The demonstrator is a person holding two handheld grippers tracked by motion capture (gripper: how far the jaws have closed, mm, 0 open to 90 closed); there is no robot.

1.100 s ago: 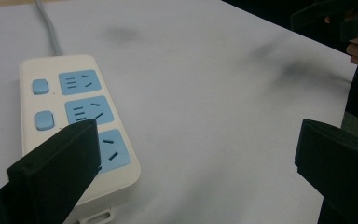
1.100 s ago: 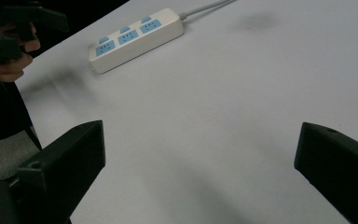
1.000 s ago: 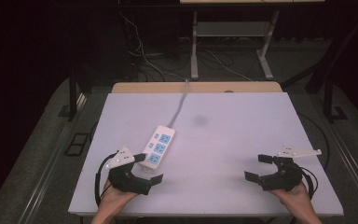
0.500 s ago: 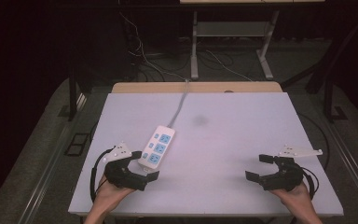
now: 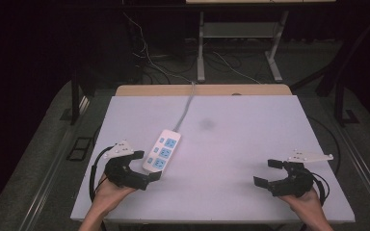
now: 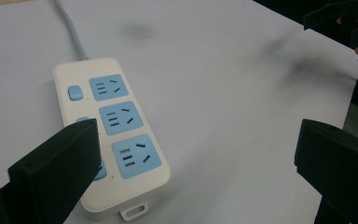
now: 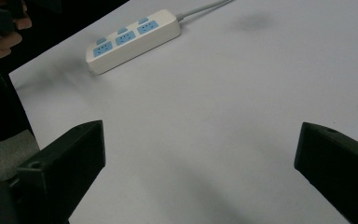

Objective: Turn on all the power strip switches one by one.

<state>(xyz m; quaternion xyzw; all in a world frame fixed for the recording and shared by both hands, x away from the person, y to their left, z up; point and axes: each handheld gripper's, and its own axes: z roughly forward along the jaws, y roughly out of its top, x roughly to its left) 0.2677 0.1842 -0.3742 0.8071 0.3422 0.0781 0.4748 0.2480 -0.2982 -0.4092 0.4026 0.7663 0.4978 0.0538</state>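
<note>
Standing wide apart, the jaws of the left gripper (image 5: pixel 145 167) held nothing. In the left gripper view, one jaw rose at the lower left in front of the near end of the strip (image 6: pixel 109 135), and it hid a part of the switch row there; I cannot tell if it touched the strip. The other jaw stood at the lower right, well apart from the strip, with bare table (image 6: pixel 242 121) between them. The strip lay flat, mostly between the jaws but close to the left one. It was white, with three blue sockets in a row and small blue switches beside them. Its grey cable (image 6: pixel 70 29) left from the far end, away from the jaws. In the high view the strip (image 5: pixel 162 150) lay just beyond the left gripper and a little to its right, and the cable (image 5: pixel 185 108) ran to the far edge of the table (image 5: pixel 250 115).

The jaws of the right gripper (image 5: pixel 269 172) were also wide open and empty. In the right gripper view only white table (image 7: pixel 205 121) was between them. The strip (image 7: pixel 133 39) lay far beyond the left jaw there, near the table edge, and its cable (image 7: pixel 205 8) went off to the upper right. In the high view this gripper rested near the right front corner of the table, well apart from the strip. A hand (image 5: pixel 107 199) held the left gripper from below, and another hand (image 5: pixel 310 204) held the right one.
</note>
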